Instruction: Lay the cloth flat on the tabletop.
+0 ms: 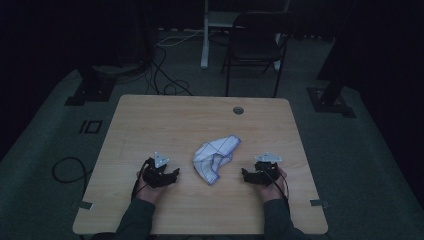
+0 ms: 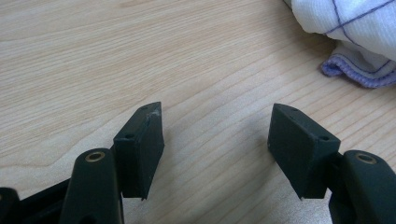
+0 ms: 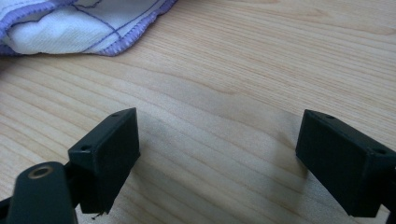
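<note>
A crumpled white cloth (image 1: 215,157) with purple grid lines and a purple hem lies near the middle of the wooden table (image 1: 165,120). My left gripper (image 1: 172,175) rests on the table just left of it, open and empty. In the left gripper view the cloth (image 2: 355,37) sits at the upper right, beyond the gripper (image 2: 217,126). My right gripper (image 1: 246,174) rests to the cloth's right, also open with nothing between its jaws. The right gripper view has the cloth (image 3: 84,25) at the upper left, ahead of the gripper (image 3: 217,130).
A round cable hole (image 1: 238,110) sits near the table's far edge. A dark chair (image 1: 255,42) and a white stand (image 1: 206,35) are on the floor behind the table, with cables (image 1: 165,75) trailing over the floor. The room is dim.
</note>
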`<state>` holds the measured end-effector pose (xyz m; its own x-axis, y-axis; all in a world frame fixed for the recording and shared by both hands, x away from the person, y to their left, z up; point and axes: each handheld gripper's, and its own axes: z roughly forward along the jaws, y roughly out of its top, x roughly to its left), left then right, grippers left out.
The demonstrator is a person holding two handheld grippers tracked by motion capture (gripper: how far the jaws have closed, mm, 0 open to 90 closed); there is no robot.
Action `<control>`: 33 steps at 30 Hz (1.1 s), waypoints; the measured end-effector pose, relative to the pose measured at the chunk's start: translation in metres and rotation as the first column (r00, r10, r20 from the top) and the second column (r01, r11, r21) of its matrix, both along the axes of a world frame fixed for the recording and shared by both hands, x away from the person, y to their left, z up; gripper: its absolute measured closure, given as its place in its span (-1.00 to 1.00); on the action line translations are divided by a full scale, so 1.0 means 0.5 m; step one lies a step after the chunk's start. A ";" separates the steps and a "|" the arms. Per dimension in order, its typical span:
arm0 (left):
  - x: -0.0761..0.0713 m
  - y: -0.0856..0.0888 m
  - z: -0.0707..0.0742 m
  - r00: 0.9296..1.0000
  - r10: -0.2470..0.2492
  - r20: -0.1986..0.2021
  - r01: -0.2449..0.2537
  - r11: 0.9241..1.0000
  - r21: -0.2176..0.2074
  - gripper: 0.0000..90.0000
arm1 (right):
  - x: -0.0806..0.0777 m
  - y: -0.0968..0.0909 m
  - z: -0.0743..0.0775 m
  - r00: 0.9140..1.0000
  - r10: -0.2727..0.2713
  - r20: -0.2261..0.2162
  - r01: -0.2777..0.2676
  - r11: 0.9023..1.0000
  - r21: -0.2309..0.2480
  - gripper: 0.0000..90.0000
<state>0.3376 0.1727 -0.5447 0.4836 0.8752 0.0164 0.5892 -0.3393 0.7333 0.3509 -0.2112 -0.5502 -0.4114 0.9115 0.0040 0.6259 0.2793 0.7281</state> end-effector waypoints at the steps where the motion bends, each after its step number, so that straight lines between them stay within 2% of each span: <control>1: 0.000 0.000 0.000 1.000 0.000 0.000 0.000 1.000 0.000 -0.19 | 0.000 0.000 0.000 1.000 0.000 0.000 0.000 1.000 0.000 -0.70; 18: 0.000 -0.001 0.000 1.000 0.002 0.001 -0.002 1.000 0.000 -0.19 | -0.006 0.008 0.001 1.000 -0.010 0.000 0.010 1.000 0.003 -0.65; 19: 0.000 -0.001 0.000 1.000 0.002 0.001 -0.002 1.000 0.000 -0.19 | -0.008 0.009 0.003 1.000 -0.012 0.000 0.012 1.000 0.003 -0.54; 22: -0.002 -0.003 0.000 1.000 0.012 0.001 -0.012 1.000 -0.001 -0.18 | -0.011 0.009 0.006 1.000 -0.018 -0.001 0.018 1.000 0.006 -0.38; 24: -0.003 -0.002 0.000 1.000 0.010 0.001 -0.010 1.000 0.001 -0.16 | -0.014 0.010 0.009 1.000 0.003 -0.002 -0.003 0.999 0.038 -0.27; 26: -0.004 -0.003 0.000 1.000 0.004 0.002 -0.004 1.000 0.002 -0.11 | -0.016 0.012 0.011 1.000 0.008 0.006 -0.008 0.999 0.033 -0.21; 27: -0.005 -0.004 0.001 1.000 0.001 0.001 -0.001 1.000 0.001 -0.09 | -0.021 0.018 0.015 1.000 0.019 0.015 -0.019 0.999 0.033 -0.11; 28: -0.005 -0.004 0.001 1.000 0.001 0.001 -0.001 1.000 0.001 -0.07 | -0.021 0.018 0.015 1.000 0.019 0.015 -0.019 0.999 0.033 -0.11; 30: -0.005 -0.004 0.001 1.000 -0.003 0.001 0.003 1.000 0.000 -0.05 | -0.028 0.026 0.020 0.998 0.046 0.032 -0.047 0.998 0.037 0.04; 33: -0.006 -0.005 0.002 1.000 -0.007 -0.001 0.007 1.000 -0.001 -0.02 | -0.037 0.036 0.028 0.995 0.077 0.058 -0.079 0.996 0.041 0.14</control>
